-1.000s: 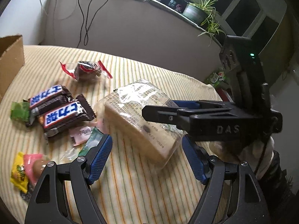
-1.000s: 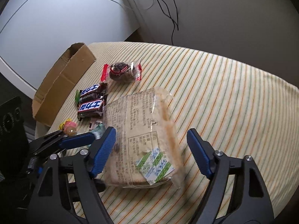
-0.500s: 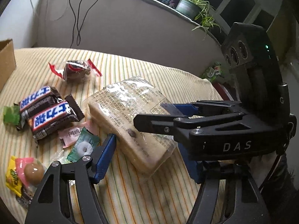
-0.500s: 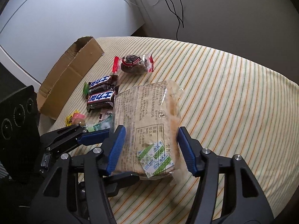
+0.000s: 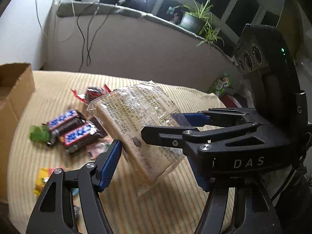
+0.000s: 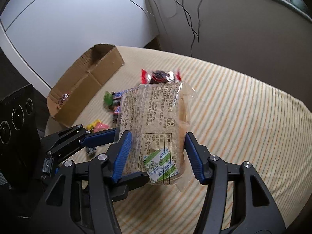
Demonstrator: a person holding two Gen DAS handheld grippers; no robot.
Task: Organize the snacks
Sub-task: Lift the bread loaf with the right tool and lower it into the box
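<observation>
A clear-wrapped pack of biscuits point(image 5: 140, 128) point(image 6: 156, 128) is lifted off the striped table and tilted. My right gripper point(image 6: 158, 156) is shut on its near end, blue pads on both sides; it also shows from the side in the left wrist view point(image 5: 175, 124). My left gripper point(image 5: 156, 165) is open around the pack, its left pad point(image 5: 109, 165) beside the pack's edge; whether it touches is unclear. Its right pad is hidden behind the right gripper. Two chocolate bars point(image 5: 74, 130), a red-wrapped snack point(image 5: 93, 93) and small candies point(image 5: 44, 177) lie on the table.
An open cardboard box point(image 6: 85, 85) point(image 5: 13, 97) stands at the table's left edge with some items inside. A grey wall with hanging cables point(image 5: 87, 39) is behind the table. A potted plant point(image 5: 195, 19) stands on the ledge.
The right gripper closed on the biscuit pack and lifted it off the table, tilting it up. The left gripper stayed open around it and rose with it.
</observation>
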